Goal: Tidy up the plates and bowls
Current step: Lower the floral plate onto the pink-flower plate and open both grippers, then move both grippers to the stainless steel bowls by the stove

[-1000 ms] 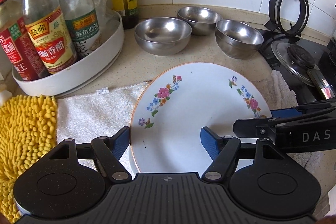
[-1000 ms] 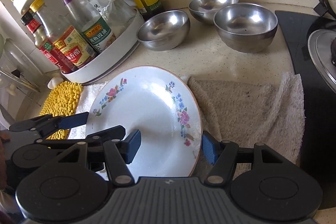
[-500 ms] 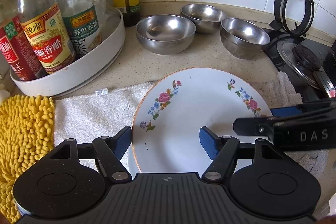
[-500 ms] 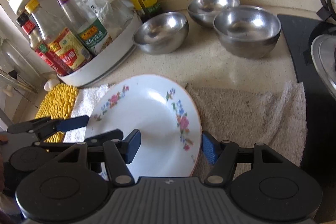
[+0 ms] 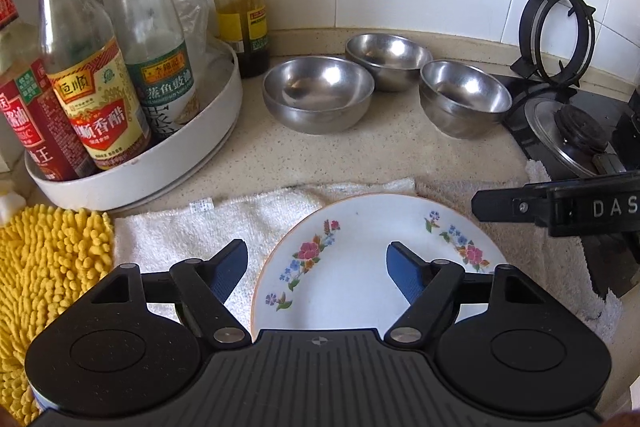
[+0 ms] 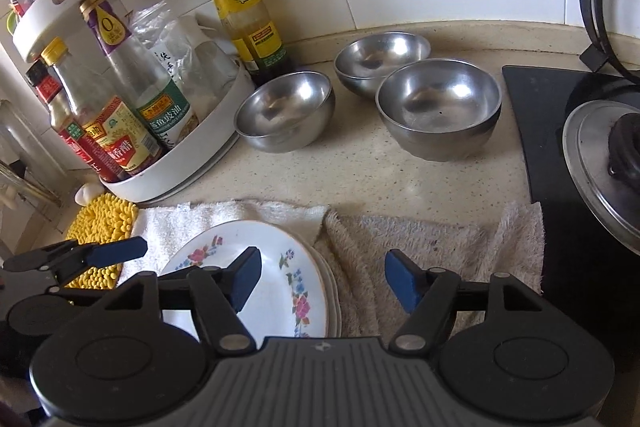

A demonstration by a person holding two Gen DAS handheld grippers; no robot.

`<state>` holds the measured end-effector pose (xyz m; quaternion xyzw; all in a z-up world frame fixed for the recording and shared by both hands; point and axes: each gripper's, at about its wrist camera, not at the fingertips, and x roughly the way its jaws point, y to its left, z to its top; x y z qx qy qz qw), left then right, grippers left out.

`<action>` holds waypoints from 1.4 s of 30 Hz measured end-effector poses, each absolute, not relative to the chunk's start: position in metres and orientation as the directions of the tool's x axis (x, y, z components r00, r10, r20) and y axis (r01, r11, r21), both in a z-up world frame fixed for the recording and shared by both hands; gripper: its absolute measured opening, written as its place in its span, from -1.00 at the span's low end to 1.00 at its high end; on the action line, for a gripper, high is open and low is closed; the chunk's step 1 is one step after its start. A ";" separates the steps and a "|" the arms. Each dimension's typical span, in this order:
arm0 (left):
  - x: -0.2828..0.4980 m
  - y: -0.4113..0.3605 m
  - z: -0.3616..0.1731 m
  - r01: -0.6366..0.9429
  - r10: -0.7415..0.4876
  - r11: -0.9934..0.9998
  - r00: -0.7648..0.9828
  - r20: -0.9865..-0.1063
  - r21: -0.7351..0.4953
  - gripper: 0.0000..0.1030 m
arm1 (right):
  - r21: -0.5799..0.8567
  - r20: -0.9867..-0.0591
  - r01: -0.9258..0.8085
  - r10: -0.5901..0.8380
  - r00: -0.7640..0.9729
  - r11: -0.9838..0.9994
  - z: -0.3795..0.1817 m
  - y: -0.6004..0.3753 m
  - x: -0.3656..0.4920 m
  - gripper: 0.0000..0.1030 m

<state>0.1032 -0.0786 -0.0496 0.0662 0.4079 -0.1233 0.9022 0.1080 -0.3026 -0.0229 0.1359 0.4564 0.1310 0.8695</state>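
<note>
my left gripper has its blue fingers spread wide and holding nothing; they straddle the left rim of the floral plate without touching it that i can see. my right gripper is just as wide and empty, its left finger over the plate and its right finger over the beige towel. from the right wrist view the plate tops a stack of plates, edges showing beneath it, resting on the white towel on the counter. three steel bowls sit apart further back near the tiled wall, beside the white bottle caddy.

compared with a second ago, both grippers have pulled back and up: the plate sits lower and smaller in each view, more towel and counter show ahead of it, and the right gripper's finger has drifted away from the plate's right edge.
</note>
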 end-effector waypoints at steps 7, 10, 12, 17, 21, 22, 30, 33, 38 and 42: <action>0.103 -0.084 -0.045 0.274 -0.160 0.961 0.647 -0.745 0.032 0.64 | 0.372 -0.754 -0.102 0.364 0.546 0.923 -0.024 -0.314 0.108 0.58; 0.106 -0.086 -0.043 0.265 -0.151 0.964 0.648 -0.746 0.035 0.66 | 0.375 -0.750 -0.103 0.367 0.551 0.921 -0.022 -0.321 0.108 0.59; 0.110 -0.089 -0.040 0.264 -0.150 0.964 0.647 -0.748 0.035 0.66 | 0.374 -0.748 -0.102 0.364 0.554 0.922 -0.021 -0.327 0.110 0.59; 0.117 -0.099 -0.031 0.269 -0.141 0.961 0.676 -0.723 0.064 0.69 | 0.371 -0.739 -0.093 0.354 0.573 0.924 -0.018 -0.340 0.116 0.61; 0.128 -0.104 -0.027 0.289 -0.159 0.956 0.668 -0.727 0.057 0.71 | 0.369 -0.743 -0.068 0.338 0.578 0.927 -0.017 -0.347 0.125 0.63; 0.131 -0.105 -0.026 0.301 -0.169 0.952 0.664 -0.729 0.053 0.72 | 0.363 -0.744 -0.058 0.327 0.582 0.930 -0.016 -0.349 0.129 0.64; 0.177 -0.117 -0.020 0.407 -0.310 0.912 0.595 -0.742 -0.054 0.72 | 0.292 -0.766 0.053 0.200 0.611 0.955 0.000 -0.374 0.170 0.64; 0.194 -0.127 -0.019 0.434 -0.326 0.899 0.588 -0.740 -0.051 0.72 | 0.268 -0.774 0.082 0.164 0.612 0.960 0.005 -0.383 0.188 0.65; 0.221 -0.143 -0.019 0.468 -0.377 0.879 0.561 -0.737 -0.093 0.72 | 0.267 -0.792 0.086 0.168 0.586 0.960 0.000 -0.392 0.217 0.66; 0.243 -0.161 -0.029 0.476 -0.403 0.869 0.515 -0.757 -0.138 0.65 | 0.285 -0.822 0.100 0.189 0.538 0.953 -0.020 -0.400 0.238 0.66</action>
